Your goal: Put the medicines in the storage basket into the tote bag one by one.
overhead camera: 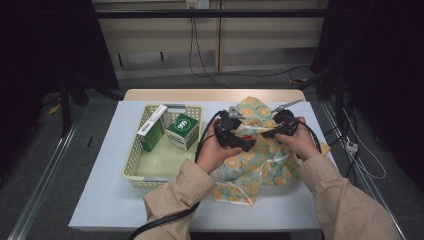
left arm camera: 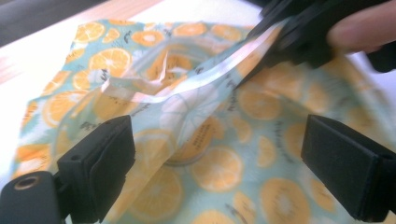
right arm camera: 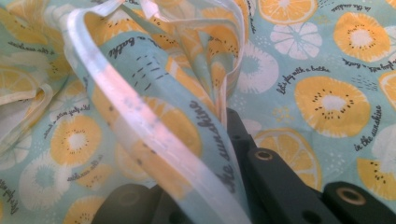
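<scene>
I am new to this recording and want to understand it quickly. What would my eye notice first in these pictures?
First, the orange-print bag on the right half of the white table, worked by both hands. The right gripper is shut on its white-edged rim, while the left gripper stands open above the fabric. To the left, a yellow basket holds two green-and-white boxes.

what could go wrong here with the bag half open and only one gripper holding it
1. The right gripper alone pinches the white-trimmed rim of the orange-print bag; a thin edge like that could slip out and the mouth fall shut.
2. The left gripper hangs open over the bag, gripping nothing; closing there might catch both layers rather than one side.
3. The green boxes sit in the yellow basket beside the left forearm; a sideways swing could knock them.
</scene>
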{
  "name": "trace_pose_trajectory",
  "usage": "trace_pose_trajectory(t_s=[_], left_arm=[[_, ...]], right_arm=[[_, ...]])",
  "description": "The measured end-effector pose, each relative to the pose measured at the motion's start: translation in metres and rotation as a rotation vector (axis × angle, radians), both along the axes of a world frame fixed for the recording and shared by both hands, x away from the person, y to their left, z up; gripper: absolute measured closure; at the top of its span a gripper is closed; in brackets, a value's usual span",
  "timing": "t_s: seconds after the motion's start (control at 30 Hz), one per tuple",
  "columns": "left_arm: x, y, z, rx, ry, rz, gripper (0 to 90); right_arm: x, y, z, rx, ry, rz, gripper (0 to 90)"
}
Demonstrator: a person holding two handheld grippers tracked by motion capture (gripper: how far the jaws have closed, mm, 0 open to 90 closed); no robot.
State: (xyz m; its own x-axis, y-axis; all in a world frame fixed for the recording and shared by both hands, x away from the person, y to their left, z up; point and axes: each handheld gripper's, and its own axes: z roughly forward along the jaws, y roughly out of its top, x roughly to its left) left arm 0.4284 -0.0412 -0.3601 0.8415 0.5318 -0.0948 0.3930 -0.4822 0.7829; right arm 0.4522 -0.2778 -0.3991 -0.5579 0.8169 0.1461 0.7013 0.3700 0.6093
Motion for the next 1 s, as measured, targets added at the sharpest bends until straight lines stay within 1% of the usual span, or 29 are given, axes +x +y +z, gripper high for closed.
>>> trace_pose_trajectory(t_s=[0.1, 0.13, 0.17, 0.2, 0.33, 0.43, 0.5, 0.53, 0.57, 0.6, 0.63, 0.67, 0.7, 0.8, 0.9, 0.93, 0.97, 1.0], left_arm=[[-0.001, 0.019, 0.011, -0.002, -0.016, 0.006, 8.0], [0.000, 0.026, 0.013, 0.003, -0.016, 0.012, 8.0], [0.001, 0.035, 0.014, 0.012, -0.020, 0.030, 7.8], [0.002, 0.040, 0.014, 0.013, -0.023, 0.040, 7.5], [0.012, 0.071, 0.013, 0.023, -0.027, 0.099, 7.3], [0.018, 0.089, 0.010, 0.031, -0.023, 0.134, 7.3], [0.023, 0.102, 0.008, 0.053, -0.026, 0.157, 7.2], [0.024, 0.106, 0.007, 0.054, -0.027, 0.168, 7.2], [0.025, 0.111, 0.006, 0.067, -0.031, 0.175, 7.2], [0.027, 0.116, 0.005, 0.070, -0.034, 0.182, 7.3], [0.028, 0.120, 0.004, 0.067, -0.030, 0.197, 7.2], [0.030, 0.125, 0.002, 0.055, -0.017, 0.197, 6.8], [0.032, 0.130, 0.000, 0.049, -0.012, 0.202, 6.6], [0.037, 0.142, -0.004, 0.073, -0.028, 0.221, 6.5], [0.041, 0.152, -0.011, 0.072, -0.012, 0.242, 6.5], [0.042, 0.154, -0.013, 0.078, -0.012, 0.242, 6.5], [0.043, 0.155, -0.015, 0.092, -0.015, 0.254, 6.5], [0.044, 0.156, -0.017, 0.095, -0.013, 0.269, 6.4]], right_arm=[[-0.002, 0.001, 0.002, -0.002, -0.002, 0.000, 89.3], [-0.003, 0.001, 0.002, -0.002, -0.005, -0.002, 89.2], [-0.004, 0.001, 0.002, -0.002, -0.003, -0.001, 89.3], [-0.005, 0.001, 0.003, -0.003, -0.004, -0.003, 89.3], [-0.007, 0.001, 0.003, 0.000, -0.003, -0.009, 89.2], [-0.008, 0.001, 0.004, -0.001, -0.006, -0.003, 89.3], [-0.009, 0.001, 0.004, 0.002, -0.006, -0.001, 89.3], [-0.009, 0.001, 0.004, -0.001, -0.006, 0.000, 89.3], [-0.009, 0.001, 0.004, -0.001, -0.007, 0.000, 89.3], [-0.009, 0.001, 0.004, -0.001, -0.006, 0.000, 89.3], [-0.009, 0.001, 0.004, -0.002, -0.005, 0.003, 89.3], [-0.009, 0.001, 0.004, 0.000, -0.005, 0.003, 89.3], [-0.009, 0.001, 0.004, 0.002, -0.006, 0.003, 89.3], [-0.010, 0.001, 0.005, 0.004, -0.007, 0.003, 89.3], [-0.010, 0.001, 0.005, 0.004, -0.008, 0.005, 89.3], [-0.011, 0.001, 0.005, 0.004, -0.008, 0.007, 89.3], [-0.011, 0.001, 0.005, 0.002, -0.009, 0.007, 89.3], [-0.011, 0.001, 0.005, 0.002, -0.011, 0.007, 89.3]])
